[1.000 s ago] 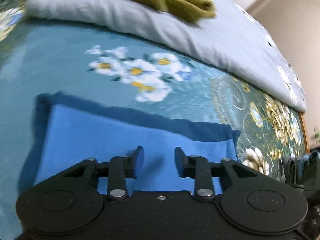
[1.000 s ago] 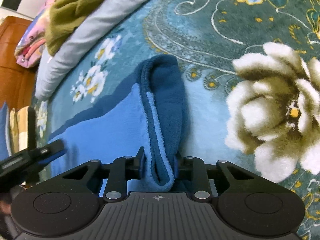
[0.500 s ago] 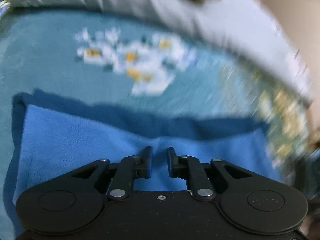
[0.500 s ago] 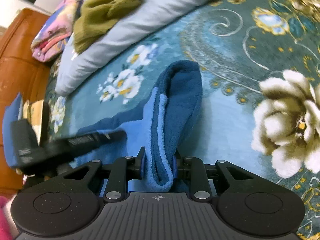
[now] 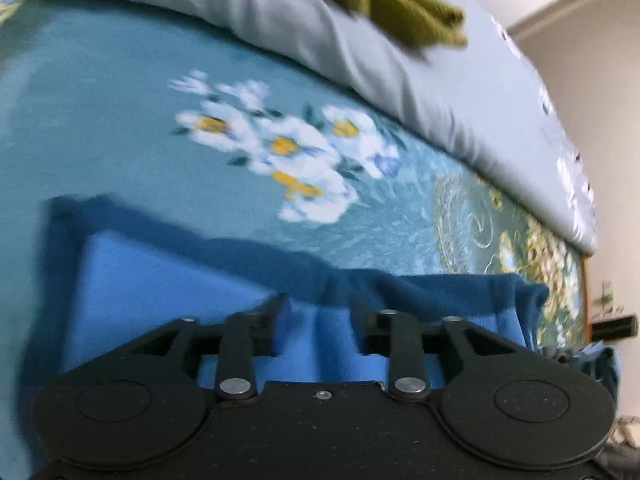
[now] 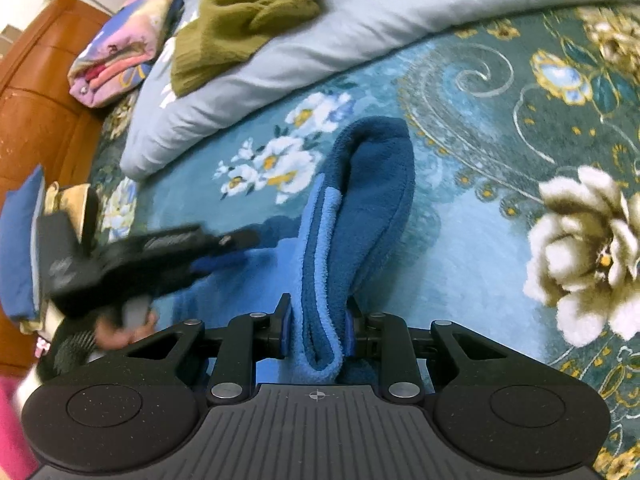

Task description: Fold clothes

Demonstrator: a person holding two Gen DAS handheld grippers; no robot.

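A soft blue fleece garment (image 5: 160, 280), light blue on one face and darker blue on the other, lies on a bed covered by a teal plush blanket (image 5: 100, 120) printed with white and gold flowers. The garment sits near the bed's front edge, below a cluster of white daisies in the print.

In the right wrist view, the right tool (image 6: 316, 328) has its black fingers closed on a doubled fold of the garment (image 6: 360, 208); the blue pads press both sides of the cloth, and the fold rises from the fingers as a thick upright loop, dark blue outside with a light blue strip along its edge.

In the left wrist view, the left tool (image 5: 318, 320) hangs over the garment's far hem with its jaws opening. A puckered ridge of blue cloth stands in the gap, but the fingers do not appear to press it. This view is slightly blurred. The same tool (image 6: 236, 238) shows as a dark blur in the right wrist view, gripped by a hand (image 6: 120, 324).

Along the bed's far edge lies a pale grey folded quilt (image 6: 360, 32) with a crumpled olive-green knitted garment (image 6: 248, 16) on top. A pink floral bundle (image 6: 120, 48) rests against a brown wooden headboard (image 6: 36, 100).
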